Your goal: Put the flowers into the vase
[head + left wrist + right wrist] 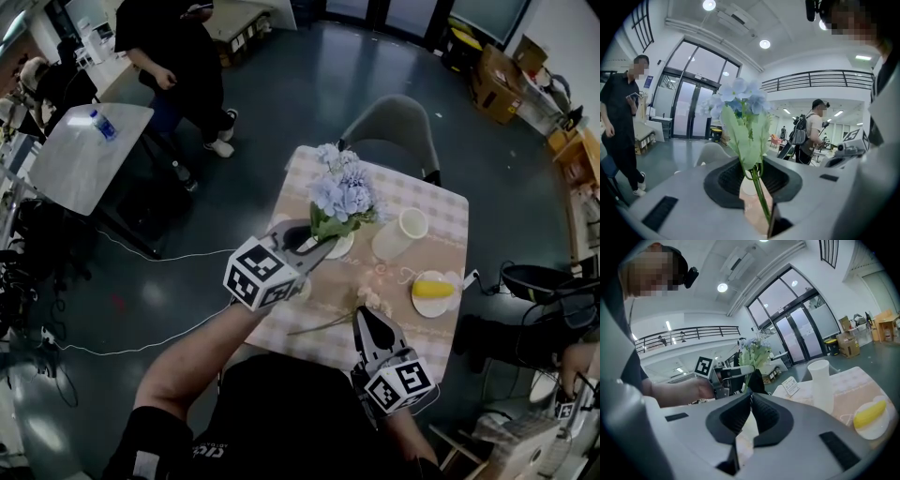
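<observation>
L gripper pinches thin-stemmed, frilly blue flowers; vase smooth, cylindrical.

The person wore a black short-sleeved shirt with pale print by the left sleeve, and a black head-mounted camera. The left gripper and right gripper had smooth grey bodies with black slots and black ribbed pads. Each carried a white cube printed with black square markers.
</observation>
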### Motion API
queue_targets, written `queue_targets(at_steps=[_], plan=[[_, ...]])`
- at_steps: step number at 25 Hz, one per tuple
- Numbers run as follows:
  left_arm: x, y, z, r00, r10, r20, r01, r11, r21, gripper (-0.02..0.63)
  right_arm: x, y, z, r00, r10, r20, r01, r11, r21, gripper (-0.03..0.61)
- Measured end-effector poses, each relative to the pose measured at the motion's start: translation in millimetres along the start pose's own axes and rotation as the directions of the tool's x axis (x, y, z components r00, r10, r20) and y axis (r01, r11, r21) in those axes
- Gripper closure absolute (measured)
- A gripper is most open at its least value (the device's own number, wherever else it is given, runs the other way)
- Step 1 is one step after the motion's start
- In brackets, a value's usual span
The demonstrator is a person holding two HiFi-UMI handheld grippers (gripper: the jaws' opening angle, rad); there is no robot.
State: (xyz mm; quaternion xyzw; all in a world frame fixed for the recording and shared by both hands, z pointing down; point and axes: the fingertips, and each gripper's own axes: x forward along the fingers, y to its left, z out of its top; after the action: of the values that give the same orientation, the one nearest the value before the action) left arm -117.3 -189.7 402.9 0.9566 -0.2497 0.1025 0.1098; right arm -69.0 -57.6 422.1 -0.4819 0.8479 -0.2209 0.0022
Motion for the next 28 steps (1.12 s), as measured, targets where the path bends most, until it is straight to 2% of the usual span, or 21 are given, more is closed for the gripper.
queue_targets(at_steps=[28], plan=[[-2.5,4.7,-15.1,0.993,-0.075,0.09,0.07,0.996,0.063,0.515,1.3,1.5,-12.6,0.998,-0.042,-0.038,0.043,0.999,0.014,0.551]])
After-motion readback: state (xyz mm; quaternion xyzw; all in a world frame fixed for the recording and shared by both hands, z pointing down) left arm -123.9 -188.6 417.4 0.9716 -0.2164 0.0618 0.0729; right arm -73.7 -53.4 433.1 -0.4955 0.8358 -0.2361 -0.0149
